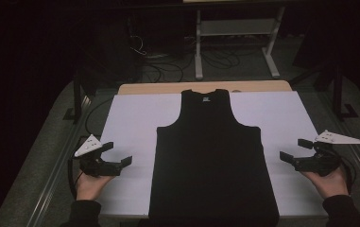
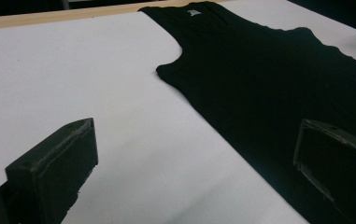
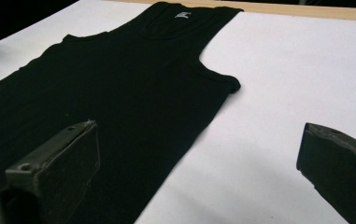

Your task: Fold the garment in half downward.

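Grippers L (image 1: 119, 153) & R (image 1: 294, 149) both wide apart, empty, flanking flat black tank top (image 1: 213, 161).

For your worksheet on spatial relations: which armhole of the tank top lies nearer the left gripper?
The armhole on the high view's left, facing the left gripper; the other armhole faces the right gripper.

Black tank top (image 1: 210, 151) lies flat (neck away) on the white sheet (image 1: 130, 123)

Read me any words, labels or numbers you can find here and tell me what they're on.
Neck label inside the collar of the black tank top: a small pale patch, too blurred to read.
No other text can be seen on the white table cover or elsewhere.
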Tool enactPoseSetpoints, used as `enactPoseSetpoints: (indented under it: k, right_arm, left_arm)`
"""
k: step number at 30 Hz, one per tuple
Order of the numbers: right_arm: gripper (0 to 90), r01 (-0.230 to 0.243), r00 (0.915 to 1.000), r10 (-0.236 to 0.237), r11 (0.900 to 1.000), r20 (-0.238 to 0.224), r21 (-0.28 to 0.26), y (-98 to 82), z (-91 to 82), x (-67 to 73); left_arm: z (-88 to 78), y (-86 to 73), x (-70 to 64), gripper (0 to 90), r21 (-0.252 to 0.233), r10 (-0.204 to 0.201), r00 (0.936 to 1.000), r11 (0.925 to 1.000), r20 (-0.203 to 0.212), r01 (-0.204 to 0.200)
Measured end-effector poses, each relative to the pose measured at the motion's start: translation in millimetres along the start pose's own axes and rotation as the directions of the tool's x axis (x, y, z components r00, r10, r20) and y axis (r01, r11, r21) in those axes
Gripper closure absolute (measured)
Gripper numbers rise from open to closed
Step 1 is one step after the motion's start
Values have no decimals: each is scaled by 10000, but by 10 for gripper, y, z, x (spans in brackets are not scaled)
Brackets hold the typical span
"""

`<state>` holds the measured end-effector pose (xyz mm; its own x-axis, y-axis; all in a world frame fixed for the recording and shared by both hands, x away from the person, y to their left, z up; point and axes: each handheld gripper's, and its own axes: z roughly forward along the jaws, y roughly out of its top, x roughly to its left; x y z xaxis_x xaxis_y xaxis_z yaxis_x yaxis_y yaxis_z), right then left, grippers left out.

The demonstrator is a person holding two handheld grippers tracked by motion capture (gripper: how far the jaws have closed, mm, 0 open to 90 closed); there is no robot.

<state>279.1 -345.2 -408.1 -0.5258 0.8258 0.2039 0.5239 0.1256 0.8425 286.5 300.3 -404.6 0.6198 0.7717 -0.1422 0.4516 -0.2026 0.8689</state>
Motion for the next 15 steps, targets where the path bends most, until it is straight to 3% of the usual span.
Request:
enactPoseSetpoints:
  k: [5,15]
  right_arm:
    - [0,-16,10000,16,10000,-25,5,-2,0,6]
    - [0,-77,10000,77,9999,-4,-120,32,-57,-6]
  left_arm:
    - [4,-4,6,0,7,-89,10000,10000,-41,89]
    - [-10,9,-3,0,-82,103,9996,9999,-265,-105]
